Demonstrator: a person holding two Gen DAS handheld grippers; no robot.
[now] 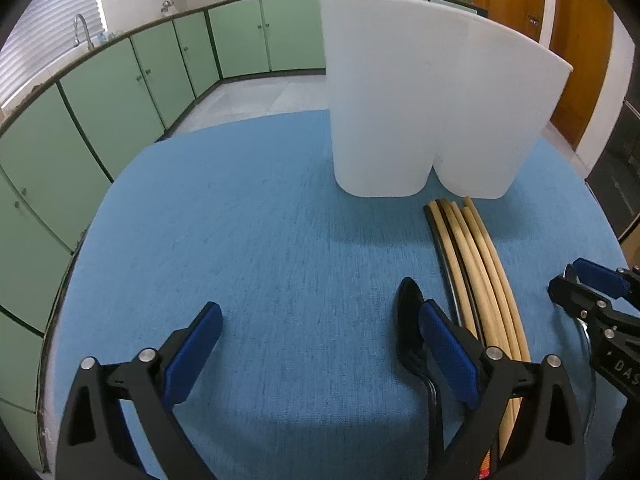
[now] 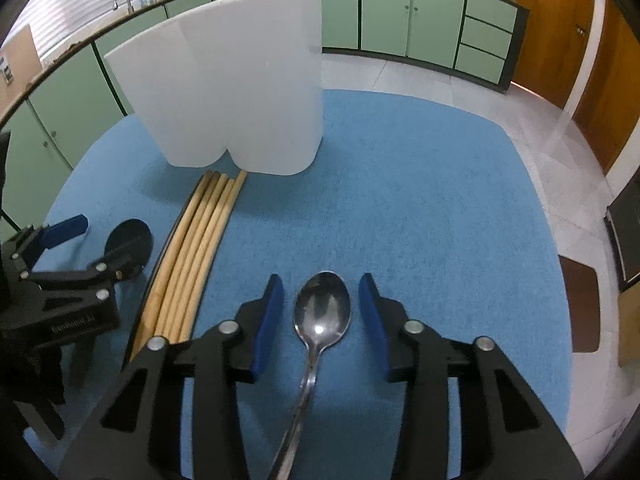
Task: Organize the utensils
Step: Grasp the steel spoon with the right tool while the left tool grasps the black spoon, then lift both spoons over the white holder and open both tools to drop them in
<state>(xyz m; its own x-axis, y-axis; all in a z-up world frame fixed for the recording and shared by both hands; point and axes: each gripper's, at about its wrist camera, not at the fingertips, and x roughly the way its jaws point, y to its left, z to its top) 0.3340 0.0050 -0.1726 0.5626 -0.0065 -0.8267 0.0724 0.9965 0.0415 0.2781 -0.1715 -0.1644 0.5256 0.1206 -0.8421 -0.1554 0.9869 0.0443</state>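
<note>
A white two-compartment utensil holder (image 1: 432, 100) (image 2: 236, 92) stands at the far side of the blue mat. Several wooden chopsticks (image 1: 480, 264) (image 2: 196, 240) lie in a row in front of it. A black spoon (image 1: 410, 324) (image 2: 128, 236) lies left of the chopsticks, by the right finger of my left gripper (image 1: 316, 332), which is open and empty. A steel spoon (image 2: 320, 320) lies bowl-forward between the fingers of my right gripper (image 2: 322, 316), which is open around it without touching. The right gripper also shows in the left wrist view (image 1: 588, 288).
The blue mat (image 1: 260, 240) (image 2: 420, 208) covers a round table. Green cabinets (image 1: 120, 100) and a tiled floor lie beyond the table edge. A wooden door (image 1: 576, 40) is at the right.
</note>
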